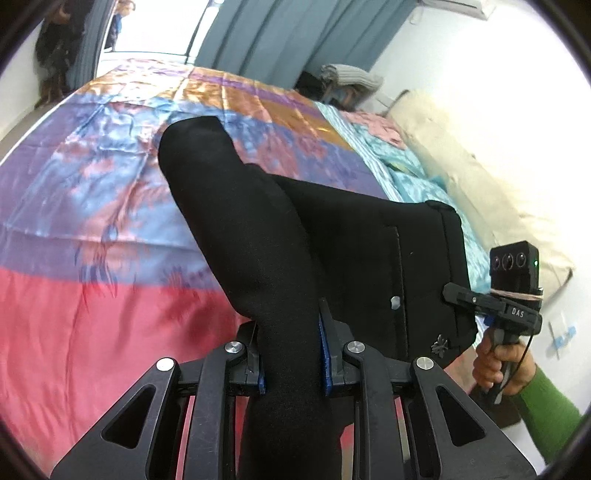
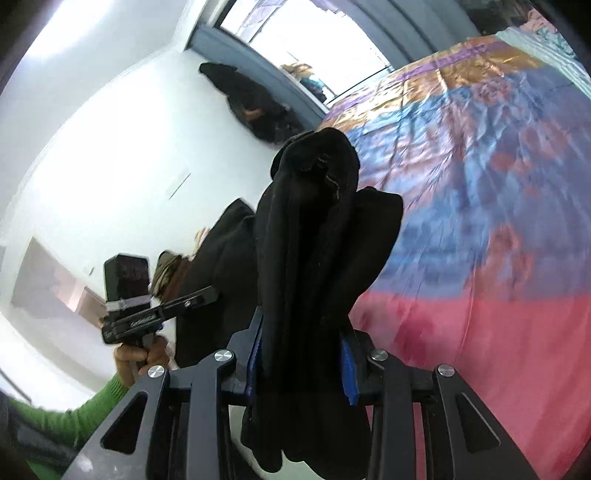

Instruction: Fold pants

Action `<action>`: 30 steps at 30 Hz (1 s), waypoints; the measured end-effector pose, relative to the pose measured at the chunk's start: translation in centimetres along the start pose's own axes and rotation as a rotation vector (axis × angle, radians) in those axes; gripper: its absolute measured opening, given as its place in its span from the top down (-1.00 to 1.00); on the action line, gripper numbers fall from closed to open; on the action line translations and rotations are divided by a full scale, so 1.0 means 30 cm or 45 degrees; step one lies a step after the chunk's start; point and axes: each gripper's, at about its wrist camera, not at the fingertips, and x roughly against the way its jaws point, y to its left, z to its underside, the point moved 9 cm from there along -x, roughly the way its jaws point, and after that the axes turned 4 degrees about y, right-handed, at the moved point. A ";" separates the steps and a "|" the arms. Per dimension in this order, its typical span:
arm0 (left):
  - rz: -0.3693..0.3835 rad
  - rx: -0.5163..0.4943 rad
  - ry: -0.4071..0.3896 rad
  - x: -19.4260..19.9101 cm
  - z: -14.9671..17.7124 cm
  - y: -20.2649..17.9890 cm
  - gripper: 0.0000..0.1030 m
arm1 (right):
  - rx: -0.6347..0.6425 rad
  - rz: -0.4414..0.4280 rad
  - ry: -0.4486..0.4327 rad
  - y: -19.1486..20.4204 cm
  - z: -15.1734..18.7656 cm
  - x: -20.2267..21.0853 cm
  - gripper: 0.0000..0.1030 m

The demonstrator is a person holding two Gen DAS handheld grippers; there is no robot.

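Observation:
The black pants (image 1: pixel 295 240) hang in the air above the bed, held by both grippers. My left gripper (image 1: pixel 291 354) is shut on a bunched leg of the pants, which runs up and away from the jaws. The waist part with a button and a small metal emblem hangs to the right. My right gripper (image 2: pixel 301 354) is shut on a thick bunch of the same black pants (image 2: pixel 317 229). The right gripper also shows in the left wrist view (image 1: pixel 458 293), at the waist edge. The left gripper shows in the right wrist view (image 2: pixel 212 293).
The bed (image 1: pixel 92 229) has a shiny cover in pink, blue, purple and orange. A cream pillow (image 1: pixel 480 192) and a turquoise sheet lie along the right wall. Folded clothes (image 1: pixel 347 79) sit at the bed's far end. Teal curtains (image 1: pixel 295 33) hang behind.

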 end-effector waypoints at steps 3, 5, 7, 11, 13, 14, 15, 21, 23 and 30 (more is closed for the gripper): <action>-0.278 0.034 0.131 -0.199 0.015 0.164 -0.36 | -0.086 0.194 0.030 -0.185 -0.021 -0.090 0.14; -0.549 0.049 0.273 -0.313 0.085 0.305 -0.39 | -0.245 0.509 0.176 -0.390 0.041 -0.166 0.08; -0.593 0.059 0.330 -0.344 0.135 0.364 -0.31 | -0.392 0.693 0.265 -0.523 0.122 -0.182 0.05; -0.602 0.051 0.190 -0.223 0.134 0.337 -0.68 | -0.363 0.662 0.136 -0.489 0.108 -0.104 0.04; -0.630 0.008 0.138 -0.171 0.137 0.313 -0.78 | -0.270 0.731 0.141 -0.471 0.096 -0.078 0.03; -0.653 -0.015 0.124 -0.147 0.146 0.295 -0.80 | -0.234 0.760 0.143 -0.458 0.096 -0.062 0.03; -0.675 -0.032 0.115 -0.132 0.158 0.283 -0.82 | -0.203 0.787 0.145 -0.441 0.108 -0.039 -0.03; -0.803 -0.180 0.034 -0.030 0.260 0.127 -0.84 | -0.130 0.873 0.118 -0.316 0.195 0.042 -0.91; -0.839 -0.234 0.007 -0.007 0.285 0.073 -0.88 | -0.132 0.897 0.138 -0.278 0.260 0.052 -1.00; -0.799 -0.269 0.057 0.077 0.475 -0.094 -0.90 | -0.057 1.015 0.179 -0.133 0.539 0.061 -1.00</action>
